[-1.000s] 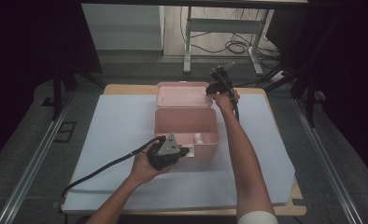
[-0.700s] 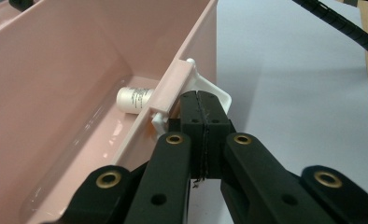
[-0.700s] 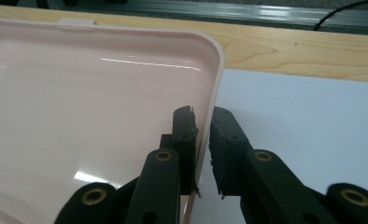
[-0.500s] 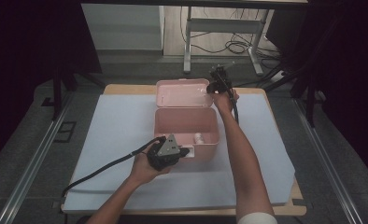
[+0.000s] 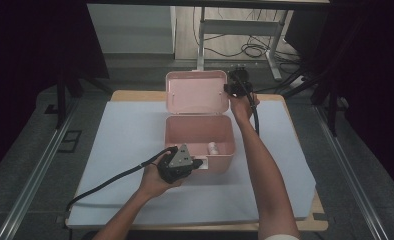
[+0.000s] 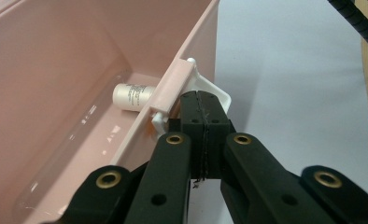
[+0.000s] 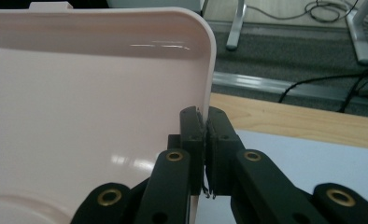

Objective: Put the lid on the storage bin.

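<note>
The right gripper (image 7: 204,122) is seen clamped on the side rim of the raised pink plastic lid (image 5: 196,92); its jaws have just been closing, and the thin edge of the lid is pinched between them in the right gripper view. From this gripper the broad inner face of the lid (image 7: 79,107) spreads away to one side, while the rounded upper corner lies just above and beyond the jaw tips. The lid stands nearly upright, its long axis running across the counter (image 5: 135,127), and its hinge line lies below the gripper, at the back rim of the open pink rectangular plastic box (image 5: 200,137). The coming swing of the lid is judged to turn about that hinge line, so the grip on the side rim, well above it, should give good leverage.

The left gripper (image 6: 204,116) is pressed together, nothing being seen between its jaws, and is set against the white latch (image 6: 208,91) on the front wall of the box, apparently to steady it. Just beyond that wall, inside the box, a small cream cylindrical bottle (image 6: 133,95) lies on its side on the floor. Of the two grippers, the right one is at the lid; the left one is at the opposite, near side of the box.
</note>
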{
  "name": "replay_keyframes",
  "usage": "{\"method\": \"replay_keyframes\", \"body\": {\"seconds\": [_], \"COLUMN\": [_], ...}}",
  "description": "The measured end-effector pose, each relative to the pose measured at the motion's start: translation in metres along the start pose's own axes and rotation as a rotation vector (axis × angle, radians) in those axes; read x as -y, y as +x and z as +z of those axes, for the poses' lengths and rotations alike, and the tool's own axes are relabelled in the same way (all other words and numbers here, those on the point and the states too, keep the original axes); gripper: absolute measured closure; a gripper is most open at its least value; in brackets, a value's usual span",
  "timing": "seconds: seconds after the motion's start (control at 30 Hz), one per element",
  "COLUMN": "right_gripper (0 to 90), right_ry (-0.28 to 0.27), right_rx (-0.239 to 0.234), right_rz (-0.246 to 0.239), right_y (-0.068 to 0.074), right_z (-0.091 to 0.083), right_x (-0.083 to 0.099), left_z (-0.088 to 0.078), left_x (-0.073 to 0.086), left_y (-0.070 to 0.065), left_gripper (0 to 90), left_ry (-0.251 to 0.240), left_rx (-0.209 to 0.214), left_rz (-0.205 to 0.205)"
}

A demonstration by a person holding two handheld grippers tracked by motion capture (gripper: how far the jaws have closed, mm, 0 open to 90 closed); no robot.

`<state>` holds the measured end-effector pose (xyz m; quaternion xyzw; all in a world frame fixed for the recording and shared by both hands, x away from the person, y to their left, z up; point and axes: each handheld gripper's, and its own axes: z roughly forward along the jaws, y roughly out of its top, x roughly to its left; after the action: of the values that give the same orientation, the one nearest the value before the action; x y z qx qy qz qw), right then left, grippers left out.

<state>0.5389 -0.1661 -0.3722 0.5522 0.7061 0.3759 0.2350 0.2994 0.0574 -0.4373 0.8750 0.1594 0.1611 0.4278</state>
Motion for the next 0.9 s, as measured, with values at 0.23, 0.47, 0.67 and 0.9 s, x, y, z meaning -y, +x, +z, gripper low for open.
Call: {"method": "replay_keyframes", "body": {"seconds": [0.23,0.47,0.67,0.9], "right_gripper": [88.4,88.9,89.1,89.4], "right_ry": [-0.101,-0.172,-0.210,-0.282], "right_rx": [0.008,-0.006,-0.005,-0.008], "right_rz": [-0.026,-0.032,-0.050,-0.051], "right_y": [0.005,0.007,0.010,0.012], "right_z": [-0.022,-0.039,-0.048,-0.059], "right_x": [0.003,0.008,0.012,0.024], "left_z": [0.000,0.000,0.000,0.001], "left_x": [0.000,-0.001,-0.001,-0.001], "left_y": [0.000,0.001,0.001,0.001], "left_gripper": [90.0,90.0,90.0,90.0], "left_ry": [0.006,0.010,0.009,0.007], "left_rx": [0.000,-0.001,-0.004,-0.002], "left_rz": [-0.001,-0.007,-0.012,-0.014]}}
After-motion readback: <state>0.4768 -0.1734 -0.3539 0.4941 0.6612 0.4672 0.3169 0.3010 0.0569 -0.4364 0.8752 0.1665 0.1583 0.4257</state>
